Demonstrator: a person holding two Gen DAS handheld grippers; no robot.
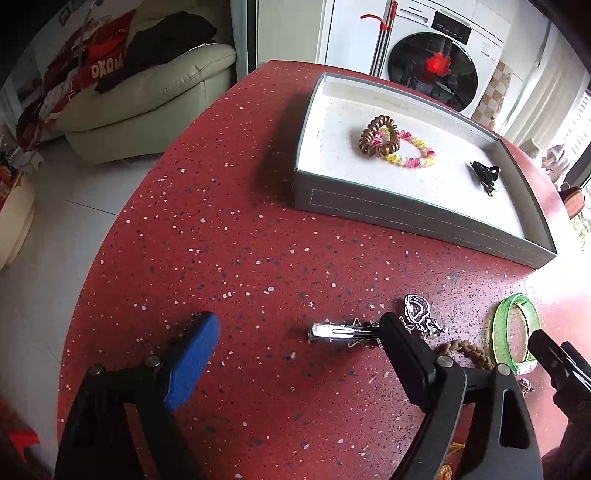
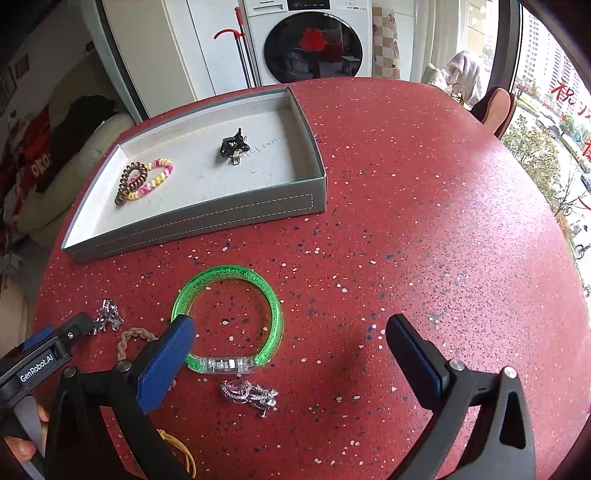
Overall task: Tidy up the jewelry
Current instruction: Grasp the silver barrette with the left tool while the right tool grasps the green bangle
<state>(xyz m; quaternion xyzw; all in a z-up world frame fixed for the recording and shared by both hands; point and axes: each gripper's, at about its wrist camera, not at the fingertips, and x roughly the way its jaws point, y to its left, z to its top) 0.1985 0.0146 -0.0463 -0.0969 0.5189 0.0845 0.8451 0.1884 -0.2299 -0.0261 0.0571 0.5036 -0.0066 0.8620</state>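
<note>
Tray (image 2: 207,225) holds two coil ties (image 2: 144,182) and black clip (image 2: 233,147) — silver barrette (image 1: 340,329), green bangle (image 2: 258,280), charms remain on desk (image 2: 406,221). Left claw (image 1: 299,332) and right claw (image 2: 291,332) both open, empty.

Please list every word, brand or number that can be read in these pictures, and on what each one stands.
"GenRobot.AI": on the left gripper, seen from the right wrist.
"Panasonic", faint: top of the washing machine.
Panel markings on the machine: too small.
Red characters on the window: unreadable.
Faint print in the tray: unreadable.
</note>
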